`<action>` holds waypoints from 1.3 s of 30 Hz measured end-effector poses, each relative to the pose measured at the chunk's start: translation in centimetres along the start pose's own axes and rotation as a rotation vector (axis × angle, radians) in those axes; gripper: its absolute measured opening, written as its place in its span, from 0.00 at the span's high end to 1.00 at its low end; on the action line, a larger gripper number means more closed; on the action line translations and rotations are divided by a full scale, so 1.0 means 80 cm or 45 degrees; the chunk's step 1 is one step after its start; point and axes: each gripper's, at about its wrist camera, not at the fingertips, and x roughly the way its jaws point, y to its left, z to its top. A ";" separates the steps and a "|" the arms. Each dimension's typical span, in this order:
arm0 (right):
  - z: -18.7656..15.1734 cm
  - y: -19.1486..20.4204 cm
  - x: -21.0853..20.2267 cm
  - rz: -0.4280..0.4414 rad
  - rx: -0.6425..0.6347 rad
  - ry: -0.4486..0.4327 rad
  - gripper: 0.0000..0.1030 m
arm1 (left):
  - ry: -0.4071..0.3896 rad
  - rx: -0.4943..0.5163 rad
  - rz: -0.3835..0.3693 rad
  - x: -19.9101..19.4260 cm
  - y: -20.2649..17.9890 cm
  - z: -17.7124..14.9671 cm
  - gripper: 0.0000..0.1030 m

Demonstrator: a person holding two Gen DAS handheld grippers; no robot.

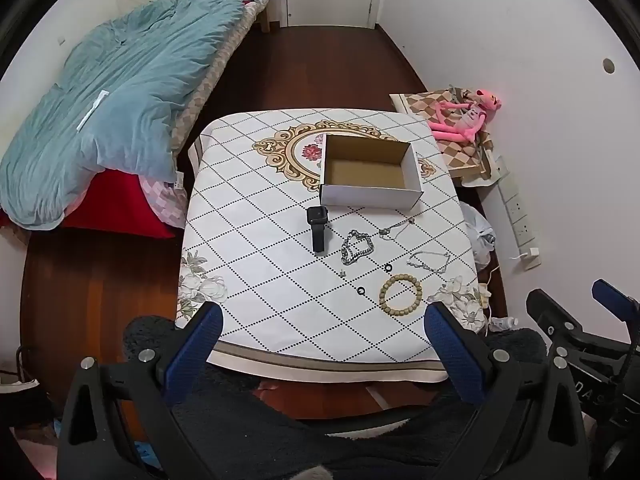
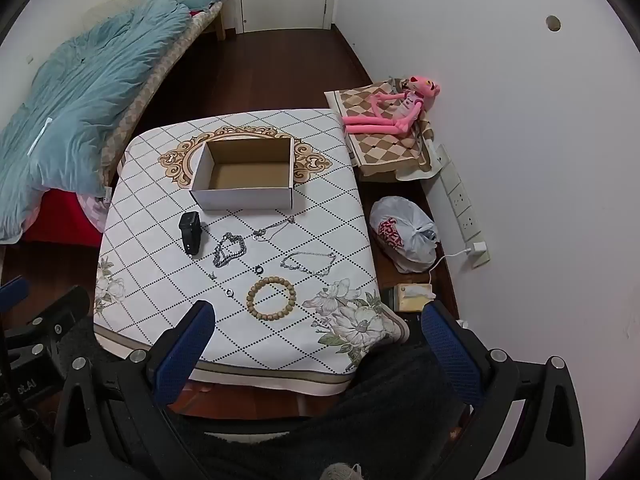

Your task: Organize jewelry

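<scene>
Patterned table (image 1: 248, 280), jewelry spread before empty box (image 1: 370, 174); left gripper (image 1: 324, 344) and right gripper (image 2: 316, 340) hovering high at near edge, jaws wide apart, nothing held.

Little can be read. White letters "DAS" stand on the right gripper (image 1: 612, 292) body, cut off at the edge. Red print on the plastic bag (image 2: 404, 236) is illegible.

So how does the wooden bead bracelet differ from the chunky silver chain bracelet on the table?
The tan wooden bead bracelet lies as an open, nearly round ring; the chunky silver metal chain bracelet is bunched into an irregular loop. The bead bracelet sits nearer the table's front edge, the chain bracelet closer to the open white cardboard box. Both rest flat on the patterned tablecloth, outside the box.
</scene>
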 end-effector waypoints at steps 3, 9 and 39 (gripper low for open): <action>0.000 0.000 0.000 -0.004 0.002 0.003 0.00 | -0.002 0.003 -0.001 0.000 -0.001 0.000 0.00; 0.001 0.000 -0.001 -0.002 0.004 0.000 0.00 | -0.007 -0.001 -0.011 0.000 0.001 0.003 0.00; -0.001 -0.001 -0.018 -0.004 0.004 -0.039 0.00 | -0.034 0.017 0.005 -0.011 -0.002 0.000 0.00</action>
